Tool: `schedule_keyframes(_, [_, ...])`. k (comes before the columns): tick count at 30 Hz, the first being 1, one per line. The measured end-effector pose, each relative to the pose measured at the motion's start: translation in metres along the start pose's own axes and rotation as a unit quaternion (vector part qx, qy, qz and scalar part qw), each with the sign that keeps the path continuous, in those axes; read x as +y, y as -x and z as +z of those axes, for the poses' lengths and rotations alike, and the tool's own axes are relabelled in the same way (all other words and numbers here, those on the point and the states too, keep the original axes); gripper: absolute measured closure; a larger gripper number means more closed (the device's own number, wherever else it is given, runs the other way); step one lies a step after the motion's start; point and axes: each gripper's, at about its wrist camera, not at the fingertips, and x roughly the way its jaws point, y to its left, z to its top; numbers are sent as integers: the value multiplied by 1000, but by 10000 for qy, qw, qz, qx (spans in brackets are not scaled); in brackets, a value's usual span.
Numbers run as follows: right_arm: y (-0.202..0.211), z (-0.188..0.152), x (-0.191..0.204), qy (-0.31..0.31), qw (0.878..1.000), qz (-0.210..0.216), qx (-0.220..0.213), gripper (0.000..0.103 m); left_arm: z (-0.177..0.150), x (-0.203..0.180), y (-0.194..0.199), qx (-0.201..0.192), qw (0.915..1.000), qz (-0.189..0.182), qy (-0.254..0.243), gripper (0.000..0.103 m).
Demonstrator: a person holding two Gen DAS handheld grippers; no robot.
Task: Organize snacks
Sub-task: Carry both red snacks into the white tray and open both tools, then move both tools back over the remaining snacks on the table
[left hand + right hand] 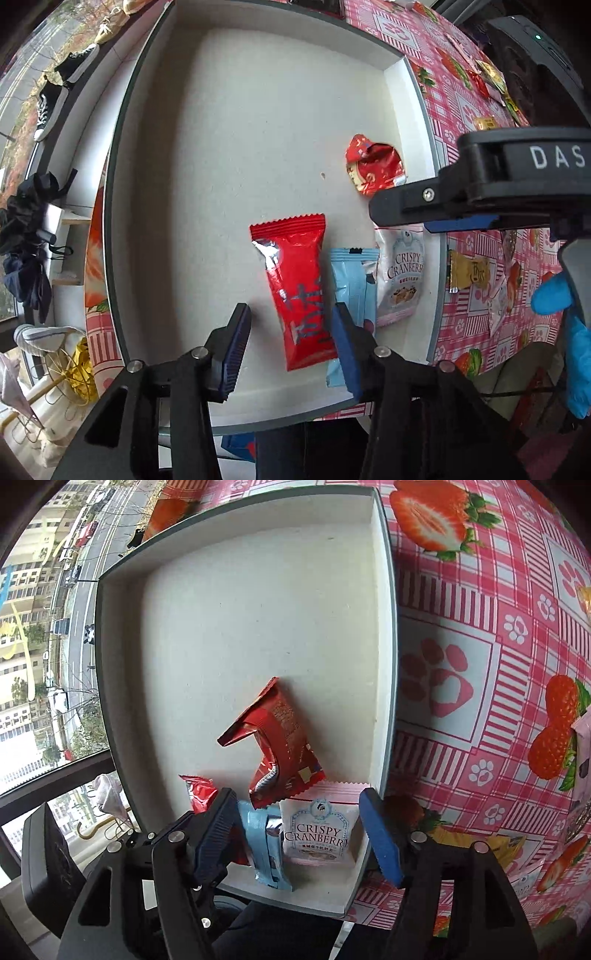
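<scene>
- Four snacks lie inside the shallow grey-rimmed cardboard box with a white floor (395, 70), bunched at its near right corner: a long glossy red wrapper with silver characters (295, 291), a pale blue foil bar (351, 280) just beside it, a white pouch with a pink base (400, 277), and a crumpled red-and-gold wrapper (373, 166) set a little apart
- Most of the box floor is bare, and more packets wait on the pink strawberry-print tablecloth (498, 664): a yellow foil bar (467, 275) just outside the box wall and a scatter of small wrappers (487, 81) further off, so I'd judge the sorting well short of halfway
- The left gripper (291, 354) hovers over the long red wrapper, jaws wide apart and holding nothing
- The right gripper (303, 834) also gapes empty, above the blue bar and white pouch (the crumpled wrapper sits just beyond its fingertips)
- Readable writing: "CRISPY CRANBERRY" on the white pouch, last letter cut off; "DAS" on the right gripper's black body; the yellow bar's script is too small to make out
</scene>
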Motion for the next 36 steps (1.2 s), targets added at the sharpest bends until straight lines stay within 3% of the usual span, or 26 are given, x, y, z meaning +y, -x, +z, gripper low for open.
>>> schedule_keyframes(5, [1, -11, -15, -190, 9990, -377, 107, 28, -3, 13, -10, 253, 9996, 53, 64, 45])
schedule_keyframes(8, [4, -18, -19, -308, 9992, -253, 102, 28, -8, 31, -16, 340, 9991, 119, 233, 45])
schedule_keyframes(11, [12, -18, -18, -254, 9994, -231, -99, 27, -10, 35, -17, 321, 9995, 14, 53, 45])
schedule_keyframes(13, [21, -21, -19, -245, 9991, -234, -252, 18, -13, 28, -17, 350, 9988, 216, -252, 45])
schedule_keyframes(20, [45, -21, -22, -74, 9985, -131, -517, 17, -33, 29, -20, 482, 9963, 625, -344, 45])
schedule_keyframes(24, [58, -23, -31, 10, 9971, -115, -750, 17, -33, 22, -13, 374, 9962, 662, -428, 44])
schedule_keyframes(26, [70, -24, -44, -61, 9963, -161, -840, 0, -27, 15, -1, 225, 9974, 558, -404, 34])
schedule_keyframes(28, [79, -30, -55, -179, 9956, -192, -899, 0, -21, 4, 14, -23, 9977, 519, -445, 24])
schedule_keyframes(36, [89, -53, -112, -558, 9947, -318, -808, 0, 6, -60, 36, -462, 9957, 376, -716, 23])
